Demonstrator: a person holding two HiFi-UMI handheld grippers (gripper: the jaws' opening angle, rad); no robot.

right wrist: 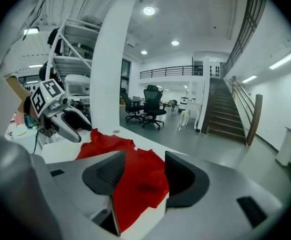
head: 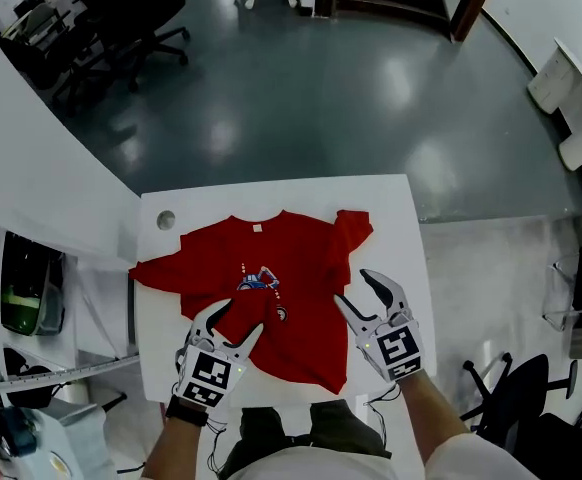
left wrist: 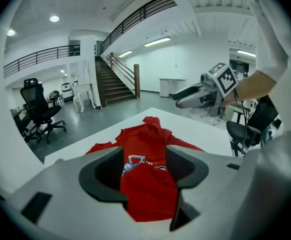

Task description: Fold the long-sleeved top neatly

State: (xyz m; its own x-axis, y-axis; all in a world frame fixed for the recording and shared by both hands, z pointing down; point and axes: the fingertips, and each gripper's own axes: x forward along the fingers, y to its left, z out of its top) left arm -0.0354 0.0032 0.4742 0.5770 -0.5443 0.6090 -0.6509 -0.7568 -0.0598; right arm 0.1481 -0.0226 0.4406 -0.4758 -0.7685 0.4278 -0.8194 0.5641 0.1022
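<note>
Lying spread on the one white table [head: 391, 208] is a single red long-sleeved top [head: 271, 278], collar at the far side and one sleeve bunched at the far right. Two grippers hang over its near hem: the left gripper [head: 239, 318] and the right gripper [head: 353, 288] each have their jaws apart, with red cloth between them but not pinched.

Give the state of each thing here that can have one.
red long-sleeved top: laid out unfolded, print up, on the white table
left gripper: jaws open, nothing gripped, over the top near its hem
right gripper: jaws open, nothing gripped, over the top near its hem
</note>
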